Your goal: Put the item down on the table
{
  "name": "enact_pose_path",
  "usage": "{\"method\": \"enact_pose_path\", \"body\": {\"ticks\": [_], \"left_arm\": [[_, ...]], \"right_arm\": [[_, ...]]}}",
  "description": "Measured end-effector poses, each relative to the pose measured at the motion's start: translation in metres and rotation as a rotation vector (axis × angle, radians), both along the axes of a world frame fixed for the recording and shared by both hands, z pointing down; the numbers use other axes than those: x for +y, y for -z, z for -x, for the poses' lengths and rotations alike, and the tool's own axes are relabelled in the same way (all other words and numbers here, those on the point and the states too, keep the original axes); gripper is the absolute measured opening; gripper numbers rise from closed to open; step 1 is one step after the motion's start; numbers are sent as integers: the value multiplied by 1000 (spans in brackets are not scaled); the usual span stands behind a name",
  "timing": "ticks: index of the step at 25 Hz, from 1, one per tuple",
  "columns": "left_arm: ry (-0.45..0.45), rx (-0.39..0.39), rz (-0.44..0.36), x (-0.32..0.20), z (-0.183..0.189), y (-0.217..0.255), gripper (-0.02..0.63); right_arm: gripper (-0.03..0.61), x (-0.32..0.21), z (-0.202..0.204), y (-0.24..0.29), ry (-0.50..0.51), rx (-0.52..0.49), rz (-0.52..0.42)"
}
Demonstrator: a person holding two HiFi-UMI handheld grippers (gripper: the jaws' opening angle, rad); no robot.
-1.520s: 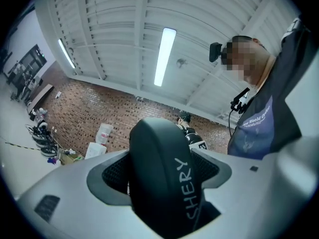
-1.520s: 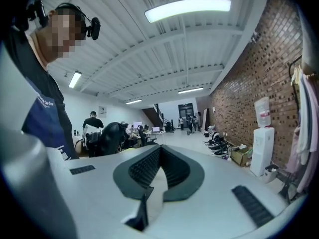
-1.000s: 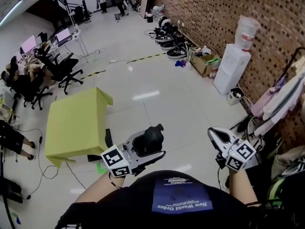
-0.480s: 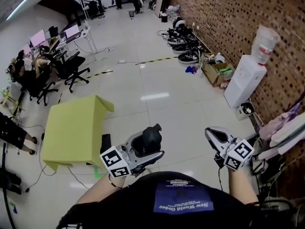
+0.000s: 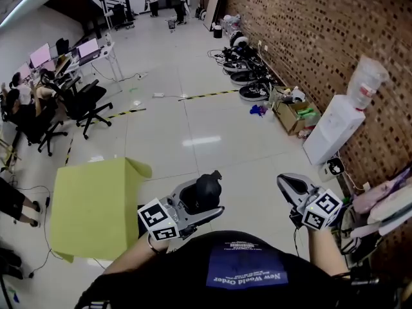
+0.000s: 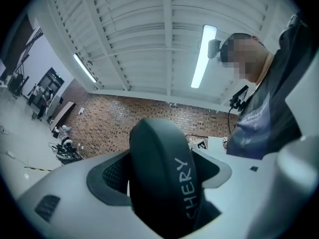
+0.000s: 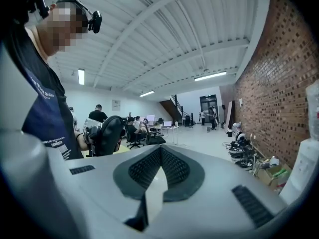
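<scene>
A black rounded item (image 5: 207, 190) with pale lettering sits between the jaws of my left gripper (image 5: 205, 199), which is shut on it and held in the air in front of my chest. In the left gripper view the black item (image 6: 162, 173) fills the space between the grey fingers (image 6: 75, 193). My right gripper (image 5: 290, 185) is held up at the right, shut with nothing in it; its dark pads (image 7: 144, 171) meet in the right gripper view. The yellow-green table (image 5: 90, 205) stands low at the left, left of the left gripper.
A brick wall runs along the right, with a white water dispenser (image 5: 335, 131), a cardboard box (image 5: 293, 114) and clothes (image 5: 386, 198) beside it. Office chairs (image 5: 84, 102) and seated people are at the far left. Glossy open floor (image 5: 212, 140) lies ahead.
The head view has shifted, so the yellow-green table now sits lower and further left. Both grippers keep about the same place, and the left one still holds the black item.
</scene>
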State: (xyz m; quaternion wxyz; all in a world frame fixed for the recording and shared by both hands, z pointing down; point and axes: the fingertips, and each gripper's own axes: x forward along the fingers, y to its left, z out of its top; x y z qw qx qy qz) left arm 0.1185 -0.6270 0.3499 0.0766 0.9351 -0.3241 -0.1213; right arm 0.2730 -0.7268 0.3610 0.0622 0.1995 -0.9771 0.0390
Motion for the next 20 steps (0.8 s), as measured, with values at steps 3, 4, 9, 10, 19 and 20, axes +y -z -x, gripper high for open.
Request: {"method": "enact_pose_path", "body": {"ticks": [3, 4, 9, 10, 19, 20], "left_arm": [[8, -16, -2, -31, 50, 3, 374], [21, -16, 1, -40, 67, 4, 374], [137, 16, 34, -71, 148, -2, 376], [167, 13, 39, -77, 164, -6, 374], [529, 28, 67, -128, 263, -3, 374], [577, 45, 72, -137, 271, -2, 374]], "right_arm": [[-12, -36, 49, 4, -1, -2, -4], [-13, -45, 68, 4, 13, -1, -2], [-12, -92, 159, -3, 125, 23, 8], [-13, -104, 177, -5, 150, 21, 11], [-13, -194, 335, -2, 515, -7, 21], [-12, -206, 351, -4, 563, -4, 31]]}}
